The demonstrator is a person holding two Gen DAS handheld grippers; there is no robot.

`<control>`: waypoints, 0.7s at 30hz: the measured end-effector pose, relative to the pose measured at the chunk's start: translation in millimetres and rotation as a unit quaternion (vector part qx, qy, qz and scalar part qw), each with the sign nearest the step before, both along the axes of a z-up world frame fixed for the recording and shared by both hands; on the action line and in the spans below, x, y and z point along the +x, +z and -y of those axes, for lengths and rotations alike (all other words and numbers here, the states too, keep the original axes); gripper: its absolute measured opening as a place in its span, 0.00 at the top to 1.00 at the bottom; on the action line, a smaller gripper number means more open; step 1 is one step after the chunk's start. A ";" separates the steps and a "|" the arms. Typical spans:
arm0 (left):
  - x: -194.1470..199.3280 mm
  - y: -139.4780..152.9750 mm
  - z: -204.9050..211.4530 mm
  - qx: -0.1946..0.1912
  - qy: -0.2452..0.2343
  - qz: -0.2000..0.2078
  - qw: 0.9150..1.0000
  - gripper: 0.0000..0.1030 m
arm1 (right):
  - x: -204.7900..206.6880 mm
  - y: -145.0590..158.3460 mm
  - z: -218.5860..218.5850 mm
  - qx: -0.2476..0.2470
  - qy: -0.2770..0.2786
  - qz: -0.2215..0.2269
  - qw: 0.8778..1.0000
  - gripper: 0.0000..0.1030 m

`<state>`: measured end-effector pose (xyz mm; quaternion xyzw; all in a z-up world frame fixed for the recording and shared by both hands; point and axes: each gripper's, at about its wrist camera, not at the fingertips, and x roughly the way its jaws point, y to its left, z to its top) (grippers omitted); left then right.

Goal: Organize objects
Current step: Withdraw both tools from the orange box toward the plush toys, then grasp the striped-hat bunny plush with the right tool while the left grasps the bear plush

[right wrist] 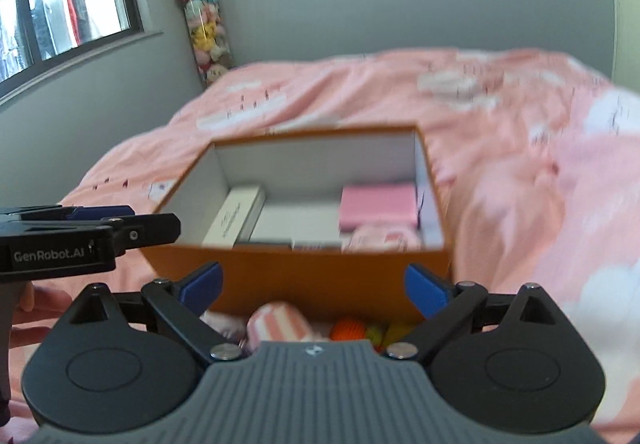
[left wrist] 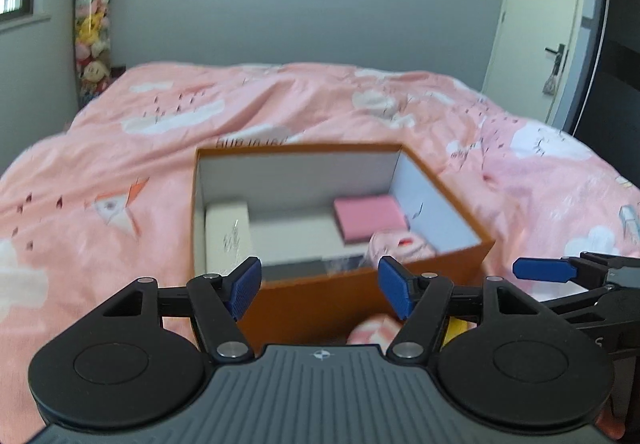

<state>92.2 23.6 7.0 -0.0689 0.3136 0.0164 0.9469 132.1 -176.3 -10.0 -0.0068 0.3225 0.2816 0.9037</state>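
Right wrist view: one orange box [right wrist: 304, 272] on pink bedspread [right wrist: 520, 172], holding one pink pad [right wrist: 378, 206], one white carton [right wrist: 236, 216]. Left gripper [right wrist: 100, 214] reads "GenRobot.AI", spread, empty. Right gripper [right wrist: 312, 286] spread, empty.

Both wrist views look steeply down, side by side, sharing the nearby orange box [left wrist: 340, 292].

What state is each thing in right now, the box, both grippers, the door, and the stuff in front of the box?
Box: open, no lid, partly filled.
Left gripper: open, empty.
Right gripper: open wide, empty.
Door: shut.
Striped roll: outside the box, on the bed.
Orange ball: outside the box.
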 end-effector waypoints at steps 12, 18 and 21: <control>-10.7 -34.8 -19.0 -0.064 -0.023 -0.103 0.992 0.23 | -0.8 -34.9 -19.1 -0.061 -0.001 -0.059 0.996 0.18; -11.4 -52.1 -19.7 -0.082 -0.028 -0.141 0.986 0.20 | 3.2 -49.7 -20.7 -0.072 0.004 -0.095 0.993 0.30; -6.7 -59.5 -17.4 -0.093 -0.031 -0.155 0.983 0.20 | 4.4 -53.4 -23.0 -0.077 0.012 -0.103 0.992 0.35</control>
